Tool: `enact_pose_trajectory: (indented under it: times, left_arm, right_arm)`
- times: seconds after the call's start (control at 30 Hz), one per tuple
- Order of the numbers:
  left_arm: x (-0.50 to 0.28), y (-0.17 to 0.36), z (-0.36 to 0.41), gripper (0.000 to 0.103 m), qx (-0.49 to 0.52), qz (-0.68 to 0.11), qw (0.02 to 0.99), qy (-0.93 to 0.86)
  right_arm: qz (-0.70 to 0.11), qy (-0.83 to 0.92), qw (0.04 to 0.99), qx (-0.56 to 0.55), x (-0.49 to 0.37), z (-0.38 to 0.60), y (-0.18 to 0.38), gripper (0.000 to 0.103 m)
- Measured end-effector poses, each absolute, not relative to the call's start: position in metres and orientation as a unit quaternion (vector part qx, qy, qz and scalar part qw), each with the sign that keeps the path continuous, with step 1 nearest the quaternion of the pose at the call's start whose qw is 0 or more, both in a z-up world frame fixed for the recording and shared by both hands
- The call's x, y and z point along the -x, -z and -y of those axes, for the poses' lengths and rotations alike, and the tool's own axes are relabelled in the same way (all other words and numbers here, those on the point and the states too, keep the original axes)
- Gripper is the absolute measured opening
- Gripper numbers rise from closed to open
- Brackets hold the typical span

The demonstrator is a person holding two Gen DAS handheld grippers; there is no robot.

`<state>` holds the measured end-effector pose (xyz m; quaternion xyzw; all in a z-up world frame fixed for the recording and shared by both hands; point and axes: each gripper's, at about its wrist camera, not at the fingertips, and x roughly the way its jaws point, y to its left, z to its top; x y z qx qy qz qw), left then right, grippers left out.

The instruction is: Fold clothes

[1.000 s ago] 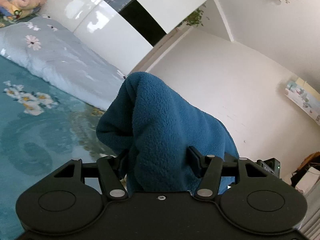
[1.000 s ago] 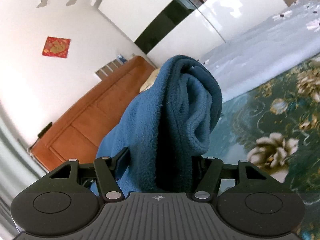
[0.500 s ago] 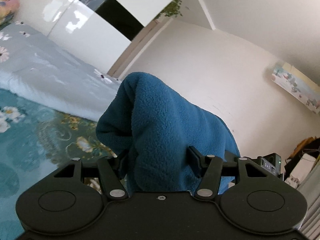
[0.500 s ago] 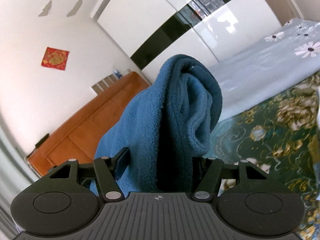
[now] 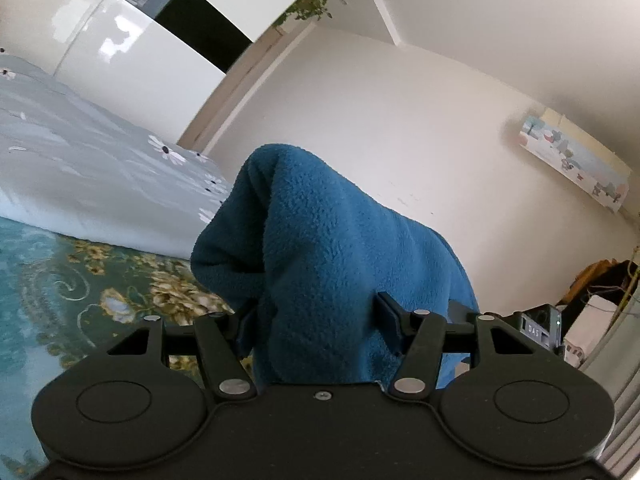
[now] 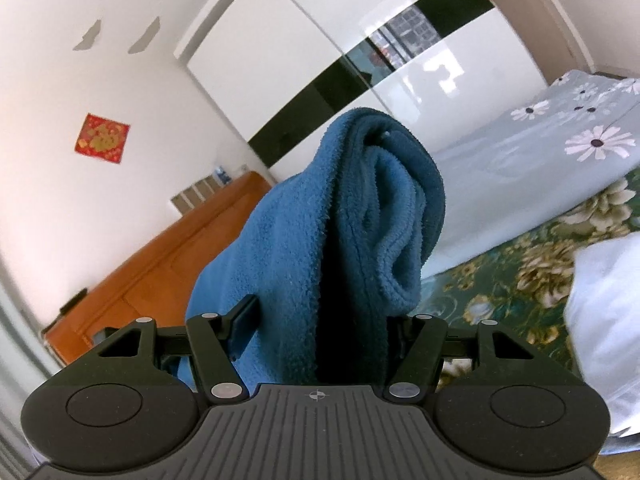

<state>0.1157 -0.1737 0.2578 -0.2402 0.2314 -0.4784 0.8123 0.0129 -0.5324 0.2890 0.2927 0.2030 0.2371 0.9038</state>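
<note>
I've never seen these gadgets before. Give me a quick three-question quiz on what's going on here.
1. True or false: both the left gripper and the right gripper are clamped on the blue fleece.
2. What hangs on the wall beside the wardrobe in the right wrist view? A) clock B) red square decoration C) mirror
3. Fill in: the pale quilt is printed with white ____.

Key: 1 true; 2 B, the red decoration; 3 daisies.
</note>
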Motion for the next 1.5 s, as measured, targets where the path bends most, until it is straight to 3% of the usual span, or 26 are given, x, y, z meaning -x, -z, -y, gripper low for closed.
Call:
enact_pose_trajectory:
  times: [0.63,1.17,1.5]
  left_arm:
    - [-0.156,-0.289,0.307,0.057,0.201,-0.26,0.776,0.539]
    - [-0.168,-0.237,0.447,0.057,0.155,-0.319,0.736,0.576]
    - [-0.182,-0.193,0.475,0.057,0.13,-0.341,0.744,0.56]
  right_arm:
    - [-0.181,-0.168,0.916,-0.315,-0.008,0.632,-0.305,0.062]
    - [-0.215,-0.09,0.907,-0.352,-0.007,0.755,-0.246,0.065]
    - [-0.241,-0.088,0.893,-0.368,-0.034,0.793,-0.188,0.066]
